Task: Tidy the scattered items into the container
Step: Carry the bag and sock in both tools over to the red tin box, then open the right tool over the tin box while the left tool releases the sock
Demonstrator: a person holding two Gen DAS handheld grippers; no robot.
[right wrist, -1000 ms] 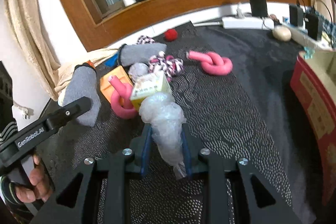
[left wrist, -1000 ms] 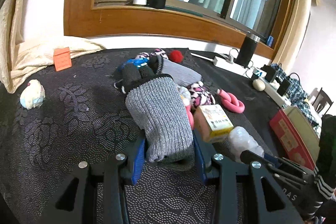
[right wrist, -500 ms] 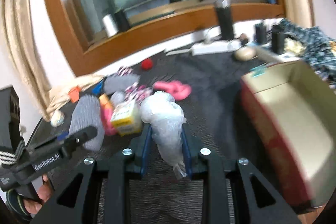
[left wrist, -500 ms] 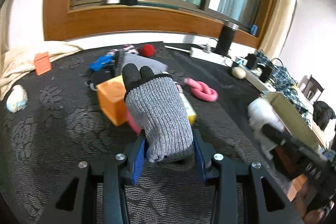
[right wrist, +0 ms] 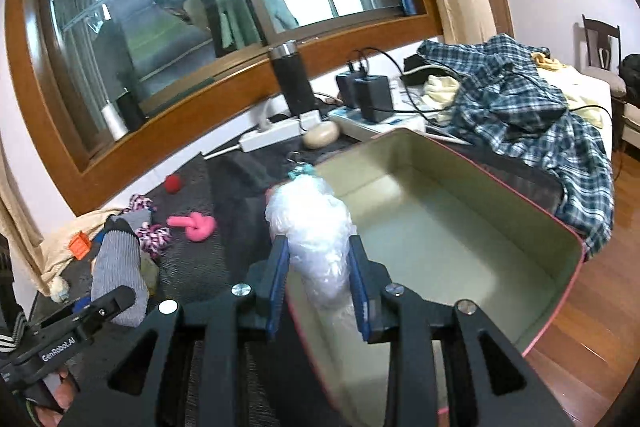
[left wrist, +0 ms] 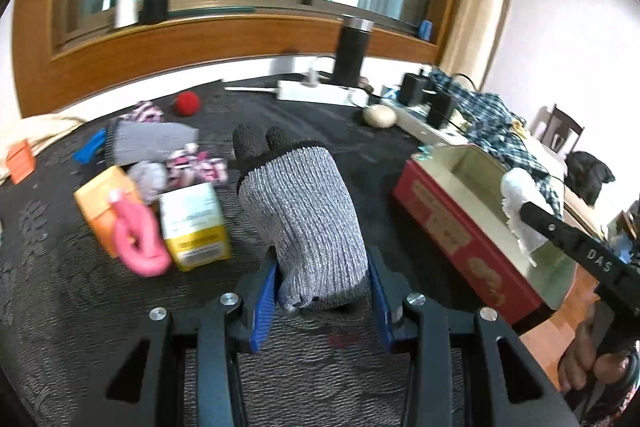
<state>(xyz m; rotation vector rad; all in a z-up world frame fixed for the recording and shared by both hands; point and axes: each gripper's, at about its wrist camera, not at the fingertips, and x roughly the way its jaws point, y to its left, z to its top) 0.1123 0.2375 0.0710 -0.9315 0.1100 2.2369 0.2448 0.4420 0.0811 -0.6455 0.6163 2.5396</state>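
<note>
My left gripper (left wrist: 322,297) is shut on a grey knit glove (left wrist: 300,219) with black fingertips, held above the dark patterned table. My right gripper (right wrist: 318,279) is shut on a crumpled clear plastic bag (right wrist: 312,227), held over the near-left rim of the open red tin (right wrist: 460,239), whose inside is bare. The tin (left wrist: 460,227) lies to the right of the glove in the left wrist view, with the bag (left wrist: 520,203) over its far side. The glove (right wrist: 118,267) shows at lower left in the right wrist view.
On the table lie a yellow-white carton (left wrist: 196,223), an orange box (left wrist: 104,195), a pink knotted toy (left wrist: 136,235), a second pink knot (right wrist: 196,225), a striped rope toy (left wrist: 192,163), a grey cloth (left wrist: 148,139) and a red ball (left wrist: 188,103). A power strip (left wrist: 316,91), a flask (left wrist: 352,47) and plaid clothes (right wrist: 520,115) stand behind.
Both grippers have swung right toward the tin with their loads. The bag has moved from above the table to over the tin's rim.
</note>
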